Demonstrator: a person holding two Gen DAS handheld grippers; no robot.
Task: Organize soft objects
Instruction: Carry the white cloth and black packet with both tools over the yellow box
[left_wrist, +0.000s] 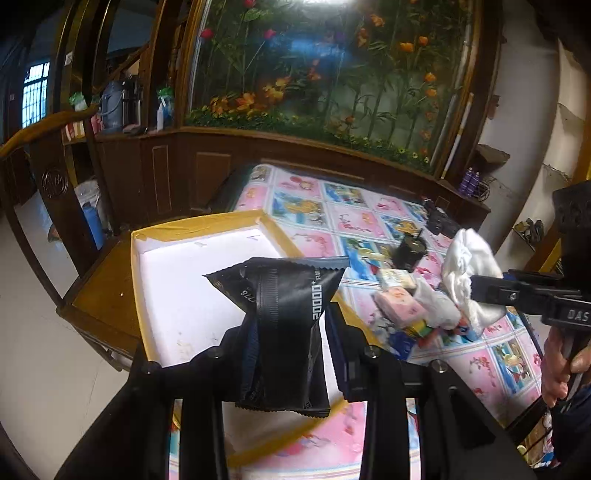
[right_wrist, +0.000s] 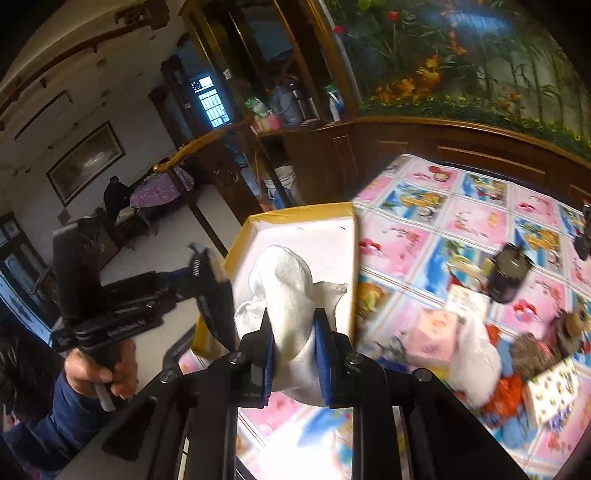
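Note:
My left gripper (left_wrist: 291, 325) is shut on a soft black foil packet (left_wrist: 284, 314) and holds it above the near edge of a white-lined box with a yellow rim (left_wrist: 192, 232). My right gripper (right_wrist: 295, 325) is shut on a white cloth (right_wrist: 291, 291) and holds it above the same box (right_wrist: 295, 214). The right gripper with its cloth (left_wrist: 469, 273) shows at the right of the left wrist view. The left gripper (right_wrist: 207, 280) shows at the left of the right wrist view.
A pile of soft packets and cloths (left_wrist: 417, 310) lies on the pink patterned tablecloth (left_wrist: 332, 218), also in the right wrist view (right_wrist: 480, 347). A black cylinder (right_wrist: 508, 273) stands beyond it. A wooden chair (left_wrist: 103, 288) carries the box.

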